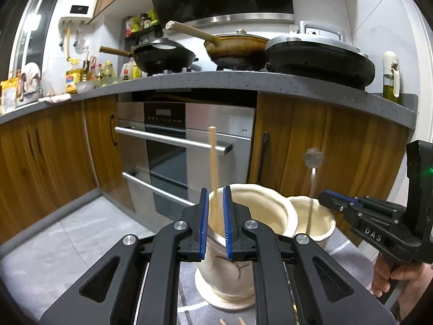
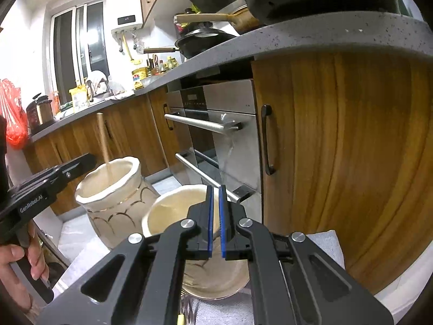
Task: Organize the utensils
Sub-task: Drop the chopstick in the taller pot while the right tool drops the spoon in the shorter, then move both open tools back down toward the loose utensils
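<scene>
The left gripper [image 1: 215, 203] hangs over the taller cream ceramic jar with gold lines [image 1: 259, 211], its blue pads slightly parted around a pale wooden chopstick [image 1: 213, 159] that stands in the jar without being pinched. To its right, the right gripper [image 2: 215, 203] is closed, empty, above the shorter cream jar [image 2: 173, 211], where a blurred metal spoon [image 1: 312, 173] stands upright.

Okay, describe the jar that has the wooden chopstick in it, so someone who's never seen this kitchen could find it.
Find the steel oven under the grey counter. On the floor before it stand two cream jars; the chopstick jar is the taller one, with gold scallop lines. Its neighbour, the shorter jar, holds a metal spoon.
</scene>
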The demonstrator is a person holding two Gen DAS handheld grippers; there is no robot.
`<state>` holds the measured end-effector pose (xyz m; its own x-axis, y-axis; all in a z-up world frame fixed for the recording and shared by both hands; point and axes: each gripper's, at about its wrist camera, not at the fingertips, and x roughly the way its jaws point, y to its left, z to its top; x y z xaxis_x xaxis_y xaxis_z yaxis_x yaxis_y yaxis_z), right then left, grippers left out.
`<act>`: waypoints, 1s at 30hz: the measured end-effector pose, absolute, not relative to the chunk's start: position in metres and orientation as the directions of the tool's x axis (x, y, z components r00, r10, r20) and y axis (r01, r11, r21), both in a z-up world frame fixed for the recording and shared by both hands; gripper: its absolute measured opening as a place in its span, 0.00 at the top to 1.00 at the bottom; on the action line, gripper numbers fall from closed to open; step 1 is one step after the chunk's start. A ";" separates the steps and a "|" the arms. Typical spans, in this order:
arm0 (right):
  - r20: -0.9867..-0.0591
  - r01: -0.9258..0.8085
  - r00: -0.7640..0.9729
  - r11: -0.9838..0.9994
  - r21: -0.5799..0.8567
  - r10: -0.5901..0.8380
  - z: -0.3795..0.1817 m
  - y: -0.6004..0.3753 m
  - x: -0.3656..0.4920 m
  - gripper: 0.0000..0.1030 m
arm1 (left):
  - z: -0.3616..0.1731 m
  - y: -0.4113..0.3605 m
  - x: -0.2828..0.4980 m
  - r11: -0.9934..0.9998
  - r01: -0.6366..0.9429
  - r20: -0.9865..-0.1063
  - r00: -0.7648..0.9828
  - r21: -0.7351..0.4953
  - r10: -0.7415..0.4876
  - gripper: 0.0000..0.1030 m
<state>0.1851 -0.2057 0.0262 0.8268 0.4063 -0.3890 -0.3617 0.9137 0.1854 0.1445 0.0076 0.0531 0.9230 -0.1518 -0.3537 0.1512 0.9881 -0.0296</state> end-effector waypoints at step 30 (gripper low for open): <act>-0.459 -0.343 0.804 0.926 0.159 0.377 0.013 -0.232 0.101 0.05 | 0.031 0.014 0.063 0.999 0.047 -0.480 0.876 -0.009 -0.046 0.05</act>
<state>0.1009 -0.2320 0.0128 0.8042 0.3770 -0.4594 -0.3429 0.9257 0.1594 0.0633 0.0142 0.0306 0.8759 -0.0458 -0.4804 0.0473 0.9988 -0.0090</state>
